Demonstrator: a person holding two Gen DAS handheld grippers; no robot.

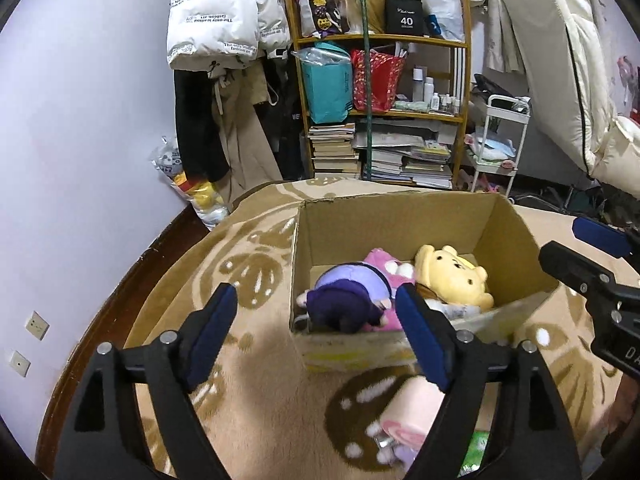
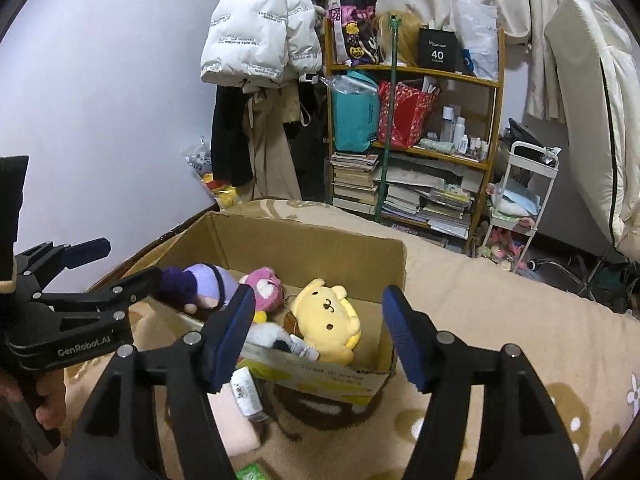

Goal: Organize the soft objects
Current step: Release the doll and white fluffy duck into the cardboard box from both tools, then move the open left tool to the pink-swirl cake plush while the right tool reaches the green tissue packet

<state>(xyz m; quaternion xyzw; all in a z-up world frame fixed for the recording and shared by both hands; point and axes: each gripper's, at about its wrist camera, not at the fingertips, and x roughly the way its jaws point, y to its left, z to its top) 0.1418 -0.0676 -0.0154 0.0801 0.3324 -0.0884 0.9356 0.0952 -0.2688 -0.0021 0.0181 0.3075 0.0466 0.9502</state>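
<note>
From the left wrist view, the left claw (image 1: 316, 326) hung with its fingers spread wide and nothing between them, just short of the cardboard box (image 1: 400, 208), where a purple plush (image 1: 344, 292), a pink plush (image 1: 386, 264) and a yellow bear plush (image 1: 452, 276) already lay packed together. A pale pink folded cloth (image 1: 404, 420) sat on the beige patterned blanket (image 1: 260, 400) near the box's front wall, still outside it; I judged the sorting partway done, with that cloth likely the next pickup, needing a reach down and a firm pinch. From the right wrist view, the right claw (image 2: 318, 340) was likewise apart and empty over the box. Behind stood a cluttered bookshelf (image 2: 416, 128) and a white puffer jacket (image 2: 256, 32) on the wall.
</note>
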